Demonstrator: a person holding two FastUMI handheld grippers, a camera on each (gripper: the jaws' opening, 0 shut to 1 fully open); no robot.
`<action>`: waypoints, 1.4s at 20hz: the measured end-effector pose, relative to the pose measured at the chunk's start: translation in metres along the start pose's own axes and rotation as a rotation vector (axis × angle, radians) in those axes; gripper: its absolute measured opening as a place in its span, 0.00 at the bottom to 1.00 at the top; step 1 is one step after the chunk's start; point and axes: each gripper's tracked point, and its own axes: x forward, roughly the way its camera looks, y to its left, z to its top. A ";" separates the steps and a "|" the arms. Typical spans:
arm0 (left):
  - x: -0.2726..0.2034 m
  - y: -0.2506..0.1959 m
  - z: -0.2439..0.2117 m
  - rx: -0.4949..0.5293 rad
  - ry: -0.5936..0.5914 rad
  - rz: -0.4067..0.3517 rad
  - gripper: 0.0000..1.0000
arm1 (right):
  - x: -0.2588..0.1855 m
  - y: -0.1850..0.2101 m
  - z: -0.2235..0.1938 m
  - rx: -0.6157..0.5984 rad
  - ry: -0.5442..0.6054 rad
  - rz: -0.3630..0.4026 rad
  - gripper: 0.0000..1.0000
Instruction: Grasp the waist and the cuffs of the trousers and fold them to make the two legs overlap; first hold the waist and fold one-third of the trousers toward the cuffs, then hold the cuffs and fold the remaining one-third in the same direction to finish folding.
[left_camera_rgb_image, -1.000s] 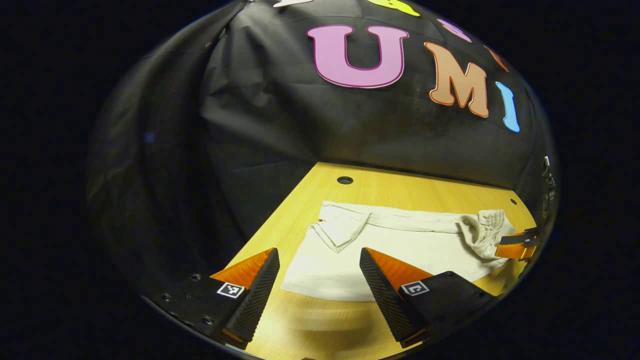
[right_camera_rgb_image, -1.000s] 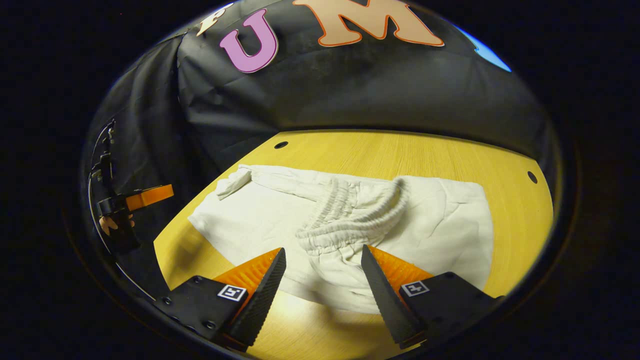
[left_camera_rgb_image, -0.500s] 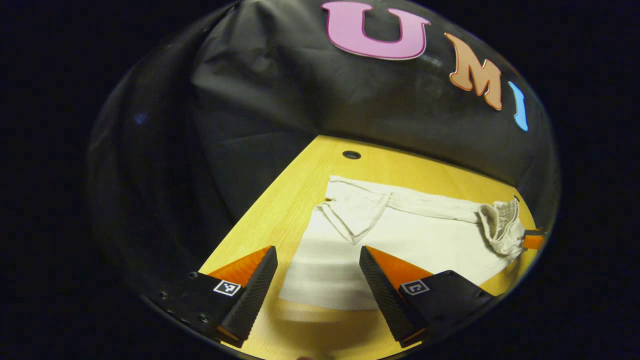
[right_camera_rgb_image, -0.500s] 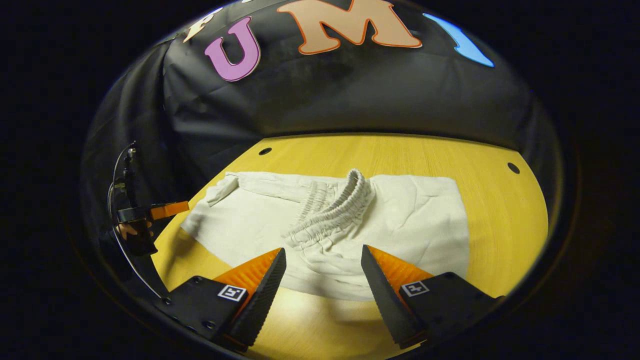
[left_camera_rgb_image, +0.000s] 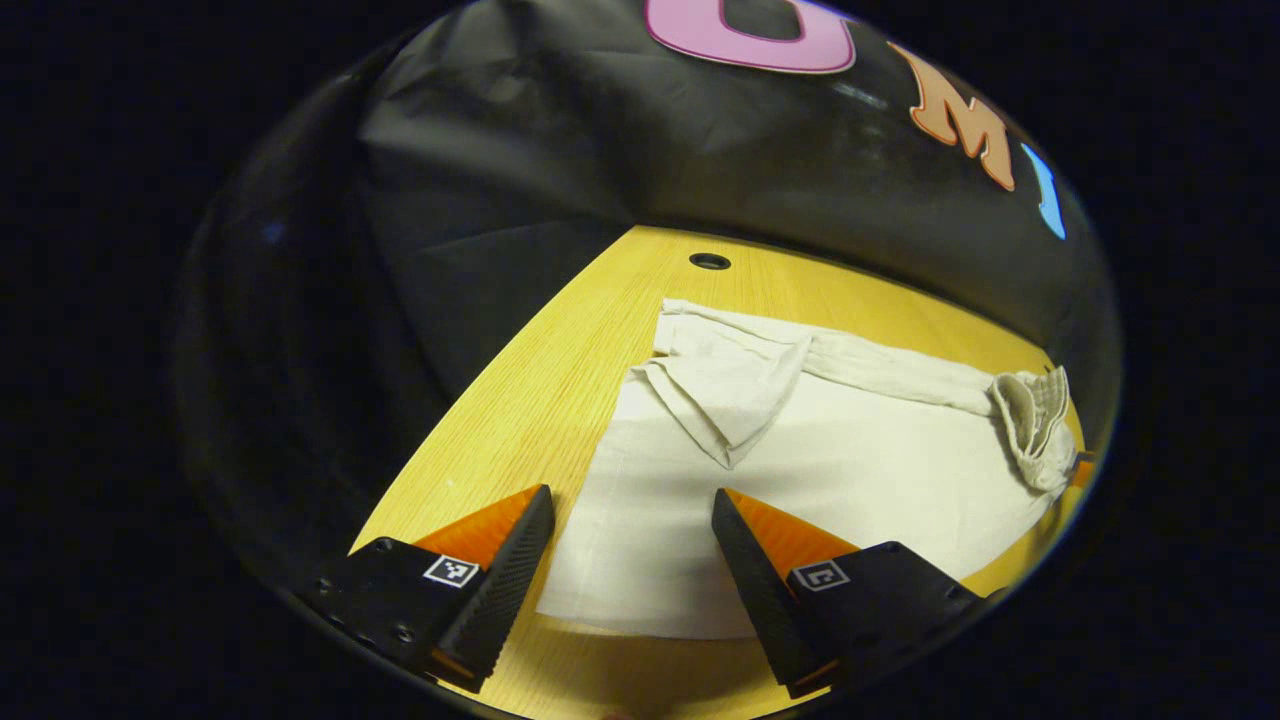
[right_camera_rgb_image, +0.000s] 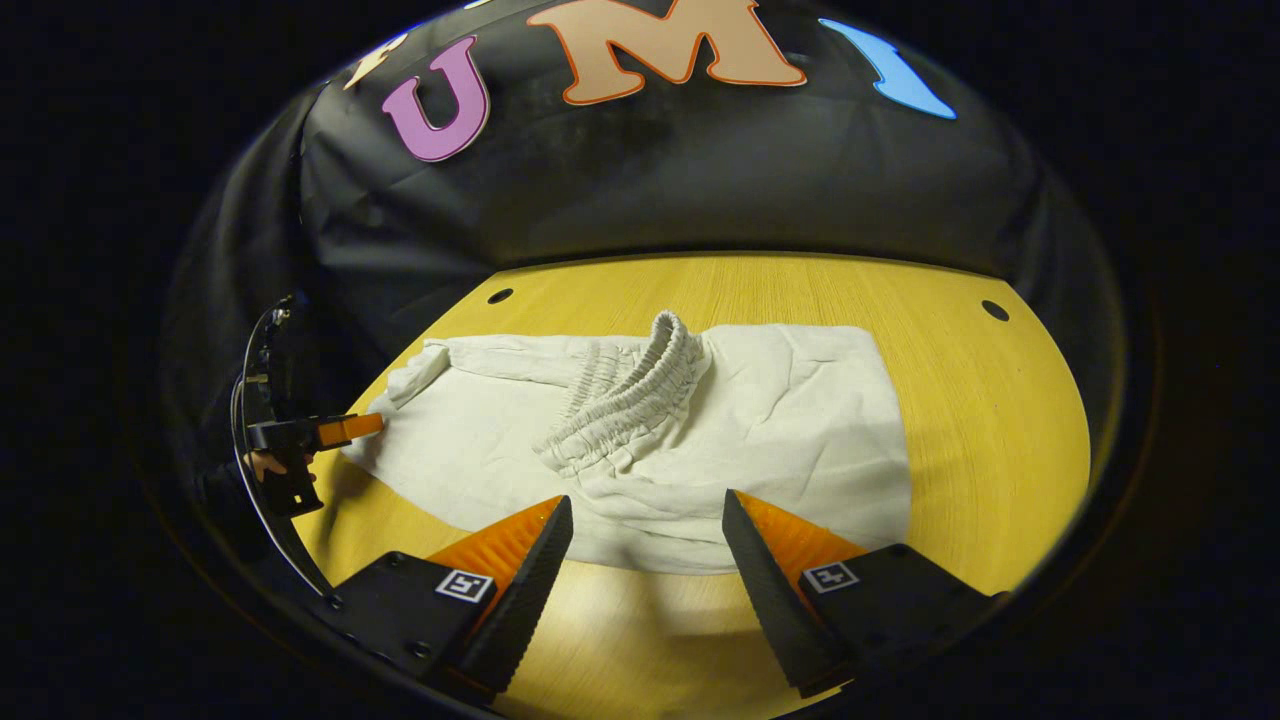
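The trousers (right_camera_rgb_image: 790, 430) lie flat on the table (right_camera_rgb_image: 990, 420), waist (right_camera_rgb_image: 630, 395) bunched up over the middle, one cuff (left_camera_rgb_image: 725, 385) turned back at the far end. The left gripper (left_camera_rgb_image: 625, 545) hangs open just above the cuff edge, holding nothing. The right gripper (right_camera_rgb_image: 648, 550) is open too, near the waist, clear of the cloth.

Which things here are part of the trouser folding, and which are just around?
Part of the job: trousers; waistband; cuffs; left gripper; right gripper.
Just around: wooden table; holes in the table; black cloth wall.
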 end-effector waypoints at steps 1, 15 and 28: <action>-0.002 0.002 0.000 0.000 -0.014 -0.010 0.95 | 0.000 0.000 -0.001 -0.005 0.003 -0.002 0.91; -0.007 0.037 0.009 -0.070 -0.043 0.000 0.00 | -0.004 -0.017 0.004 -0.011 0.004 -0.025 0.92; -0.056 -0.027 0.100 -0.106 -0.225 -0.144 0.00 | -0.065 -0.077 0.014 0.017 -0.058 -0.057 0.96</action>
